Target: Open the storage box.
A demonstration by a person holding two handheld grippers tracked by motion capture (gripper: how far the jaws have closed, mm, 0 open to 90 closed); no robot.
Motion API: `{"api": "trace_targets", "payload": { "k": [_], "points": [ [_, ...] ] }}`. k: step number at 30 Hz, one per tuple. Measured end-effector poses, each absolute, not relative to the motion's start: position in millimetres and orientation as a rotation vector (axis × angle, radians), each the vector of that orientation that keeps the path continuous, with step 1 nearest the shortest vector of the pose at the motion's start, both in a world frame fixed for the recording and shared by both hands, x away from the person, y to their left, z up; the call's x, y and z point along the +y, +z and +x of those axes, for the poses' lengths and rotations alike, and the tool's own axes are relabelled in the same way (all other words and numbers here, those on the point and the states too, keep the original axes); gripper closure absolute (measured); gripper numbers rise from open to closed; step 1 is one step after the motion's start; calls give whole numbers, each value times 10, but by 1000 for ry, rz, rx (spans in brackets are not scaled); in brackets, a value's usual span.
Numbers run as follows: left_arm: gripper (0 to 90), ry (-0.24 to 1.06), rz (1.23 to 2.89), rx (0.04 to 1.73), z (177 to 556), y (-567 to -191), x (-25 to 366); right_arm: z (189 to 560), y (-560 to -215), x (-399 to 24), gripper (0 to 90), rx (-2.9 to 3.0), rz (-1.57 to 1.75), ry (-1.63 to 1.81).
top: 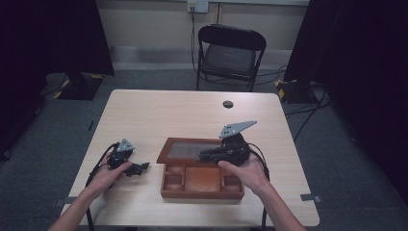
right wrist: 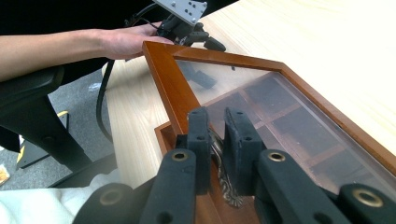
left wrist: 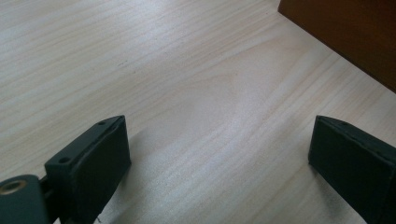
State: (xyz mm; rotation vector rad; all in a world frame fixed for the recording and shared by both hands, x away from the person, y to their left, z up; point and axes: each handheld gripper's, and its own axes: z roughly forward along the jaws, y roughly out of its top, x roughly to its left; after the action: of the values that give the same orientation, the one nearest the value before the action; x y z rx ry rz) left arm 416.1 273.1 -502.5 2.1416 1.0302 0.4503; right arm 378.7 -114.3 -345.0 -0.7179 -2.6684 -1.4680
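A wooden box (top: 202, 194) with several compartments stands in the middle of the table. Its glass-paned lid (top: 188, 149) is lifted, hinged along the far side. My right gripper (top: 205, 155) reaches over the box from the right. In the right gripper view its jaws (right wrist: 217, 122) are shut on a small brass clasp (right wrist: 225, 187) at the front rim of the lid frame (right wrist: 167, 79). My left gripper (top: 139, 168) rests on the table left of the box, jaws open and nothing between them (left wrist: 219, 135). The box's corner (left wrist: 345, 32) lies ahead of it.
The light wooden table (top: 144, 110) has a round cable hole (top: 228, 104) near its far edge. A black folding chair (top: 227, 54) stands beyond the table. Cables trail from both grippers over the near edge. Dark curtains hang on both sides.
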Motion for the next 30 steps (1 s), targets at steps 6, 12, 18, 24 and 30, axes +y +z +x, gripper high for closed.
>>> {"api": "trace_targets", "payload": {
  "k": [6,12,18,24,30],
  "points": [
    [47,447,2138,1035,4159,-5026,2728,3819,-3411,-1142,817,-2665,-722,-1469],
    [47,454,2152,1028,4161,-5021,2734,3845,-3381,-1144,817,-2666,-722,-1476],
    [47,452,2150,1026,4162,-5023,2735,3862,-3360,-1144,818,-2667,-722,-1479],
    [47,452,2152,1030,4161,-5021,2734,3890,-3335,-1148,818,-2667,-717,-1481],
    [47,452,2151,1029,4161,-5022,2734,3917,-3318,-1149,819,-2664,-709,-1475]
  ]
}}
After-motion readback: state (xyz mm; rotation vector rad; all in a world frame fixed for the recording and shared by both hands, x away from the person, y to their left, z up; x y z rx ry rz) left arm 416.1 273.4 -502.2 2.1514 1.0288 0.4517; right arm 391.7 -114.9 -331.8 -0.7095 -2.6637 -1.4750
